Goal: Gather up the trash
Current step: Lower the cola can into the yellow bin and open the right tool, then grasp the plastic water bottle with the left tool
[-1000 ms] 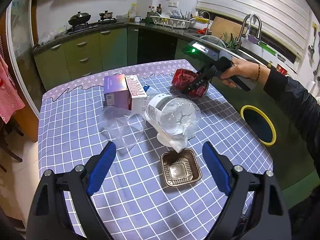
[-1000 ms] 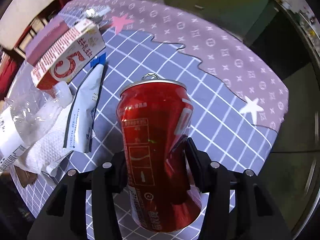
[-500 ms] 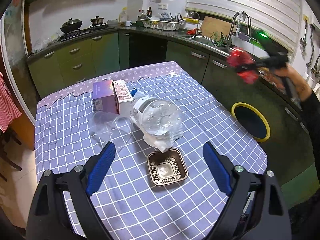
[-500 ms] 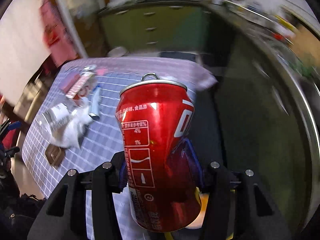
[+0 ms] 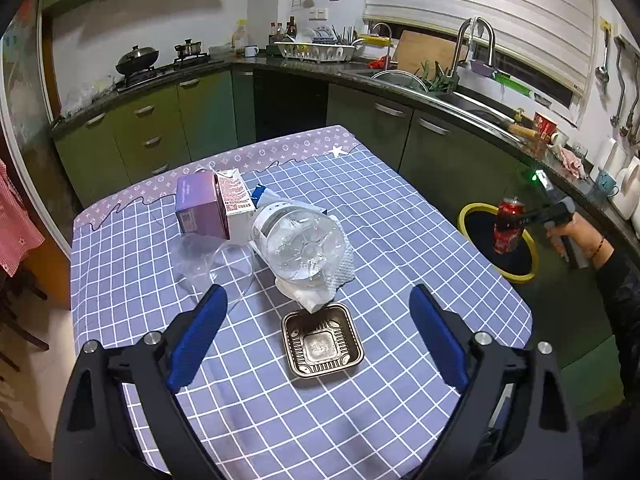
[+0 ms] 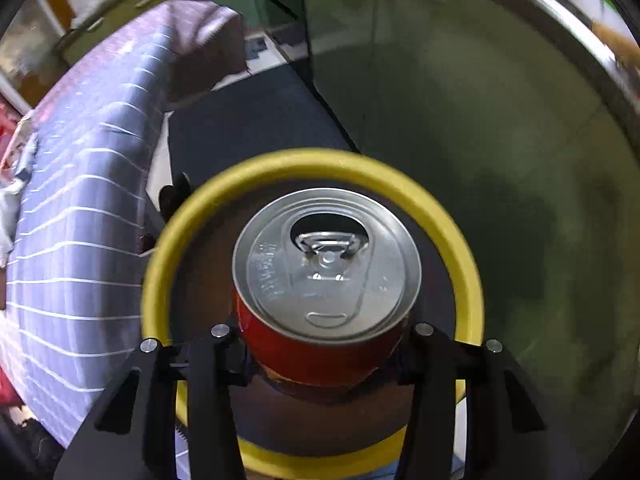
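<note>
My right gripper (image 6: 324, 354) is shut on a red soda can (image 6: 326, 280) and holds it upright, top toward the camera, directly over the yellow-rimmed trash bin (image 6: 188, 216). In the left wrist view the can (image 5: 508, 226) hangs over the bin (image 5: 528, 248) to the right of the table. My left gripper (image 5: 318, 336) is open and empty above the table's near part, over a brown plastic tray (image 5: 322, 342). A clear plastic bottle (image 5: 298, 242), a milk carton (image 5: 234, 204), a purple box (image 5: 200, 204), a clear cup (image 5: 208, 258) and crumpled paper (image 5: 316, 294) lie on the table.
The table with the checked blue cloth (image 5: 400, 220) stands in a kitchen with green cabinets (image 5: 432, 148) close behind the bin. In the right wrist view the table edge (image 6: 80, 240) is to the left of the bin. A sink and counter (image 5: 460, 92) run along the right.
My right gripper has carried the can off the table, swung right and down, and now holds it over the bin. The left gripper has stayed open and nearly still.
</note>
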`<state>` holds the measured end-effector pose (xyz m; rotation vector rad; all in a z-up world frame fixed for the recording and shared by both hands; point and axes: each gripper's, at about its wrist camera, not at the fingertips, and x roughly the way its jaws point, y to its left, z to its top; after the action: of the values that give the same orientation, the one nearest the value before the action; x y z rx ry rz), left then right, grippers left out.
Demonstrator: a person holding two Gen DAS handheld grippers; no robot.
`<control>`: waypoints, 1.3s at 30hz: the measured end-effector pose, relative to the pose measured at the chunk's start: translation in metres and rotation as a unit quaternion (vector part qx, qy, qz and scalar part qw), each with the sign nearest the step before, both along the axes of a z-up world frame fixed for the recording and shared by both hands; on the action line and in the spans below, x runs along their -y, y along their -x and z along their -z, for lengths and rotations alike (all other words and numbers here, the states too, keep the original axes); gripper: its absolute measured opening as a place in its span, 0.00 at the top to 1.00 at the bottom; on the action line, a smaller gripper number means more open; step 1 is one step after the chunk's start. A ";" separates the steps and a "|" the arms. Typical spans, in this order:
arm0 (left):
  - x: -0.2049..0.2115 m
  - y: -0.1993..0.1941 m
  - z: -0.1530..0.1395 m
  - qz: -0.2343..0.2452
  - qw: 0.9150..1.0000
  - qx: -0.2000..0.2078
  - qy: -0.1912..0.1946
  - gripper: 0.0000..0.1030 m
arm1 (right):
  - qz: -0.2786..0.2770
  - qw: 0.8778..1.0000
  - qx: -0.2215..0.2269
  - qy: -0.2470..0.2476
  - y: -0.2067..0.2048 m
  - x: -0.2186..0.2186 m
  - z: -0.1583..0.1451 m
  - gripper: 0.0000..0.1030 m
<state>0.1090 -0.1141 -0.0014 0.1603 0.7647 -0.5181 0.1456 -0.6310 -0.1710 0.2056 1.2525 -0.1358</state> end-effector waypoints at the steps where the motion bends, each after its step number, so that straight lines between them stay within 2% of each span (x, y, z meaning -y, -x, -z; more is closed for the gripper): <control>1: 0.000 0.000 -0.001 0.000 1.000 0.000 -0.001 0.15 | 0.002 1.000 -0.001 -0.003 0.001 0.002 0.003 0.55; 3: 0.000 -0.001 -0.002 0.000 1.000 0.001 -0.004 0.15 | 0.002 1.000 -0.008 -0.010 0.003 0.005 0.009 0.55; 4: 0.000 -0.002 -0.002 -0.001 1.000 0.001 -0.005 0.15 | 0.003 1.000 -0.009 -0.008 0.004 0.005 0.010 0.48; 5: 0.001 -0.003 -0.002 -0.001 1.000 0.000 -0.005 0.15 | 0.008 1.000 -0.006 -0.001 0.005 0.005 0.009 0.30; 6: 0.001 -0.004 -0.002 0.000 1.000 -0.001 -0.005 0.15 | 0.010 1.000 0.003 0.007 0.003 0.005 0.005 0.25; 10: 0.005 -0.009 -0.001 0.004 1.000 -0.009 -0.003 0.15 | 0.021 0.999 0.040 -0.005 0.013 0.004 -0.021 0.24; 13: 0.010 -0.017 -0.002 0.013 1.000 -0.024 -0.004 0.10 | 0.025 0.998 0.063 -0.016 0.026 -0.005 -0.038 0.24; 16: 0.017 -0.034 -0.006 0.020 0.998 -0.060 -0.007 0.10 | 0.023 0.997 0.075 -0.021 0.041 -0.013 -0.048 0.24; 20: 0.033 -0.078 -0.021 0.029 0.991 -0.131 0.006 0.10 | 0.019 0.996 0.083 -0.024 0.049 -0.023 -0.060 0.25; 22: 0.041 -0.102 -0.021 0.026 0.986 -0.164 0.007 0.10 | 0.018 0.996 0.079 -0.026 0.050 -0.024 -0.062 0.25; 24: 0.052 -0.130 -0.013 0.022 0.978 -0.206 -0.012 0.10 | 0.015 0.997 0.073 -0.026 0.049 -0.027 -0.058 0.25; 27: 0.062 -0.165 0.010 -0.006 0.960 -0.276 -0.055 0.10 | 0.009 0.997 0.065 -0.028 0.052 -0.030 -0.055 0.25; 31: 0.072 -0.189 0.033 -0.023 0.935 -0.343 -0.085 0.10 | 0.006 0.998 0.060 -0.031 0.049 -0.034 -0.049 0.25; 36: 0.082 -0.201 0.053 -0.046 0.915 -0.378 -0.135 0.15 | -0.005 0.998 0.053 -0.035 0.044 -0.042 -0.043 0.25; 39: 0.086 -0.207 0.060 -0.054 0.910 -0.385 -0.148 0.18 | -0.013 0.998 0.053 -0.037 0.043 -0.048 -0.042 0.25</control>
<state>0.3163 -0.2000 -0.0616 0.1951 1.6202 -0.3473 0.1029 -0.5829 -0.1290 0.2575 1.1555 -0.0553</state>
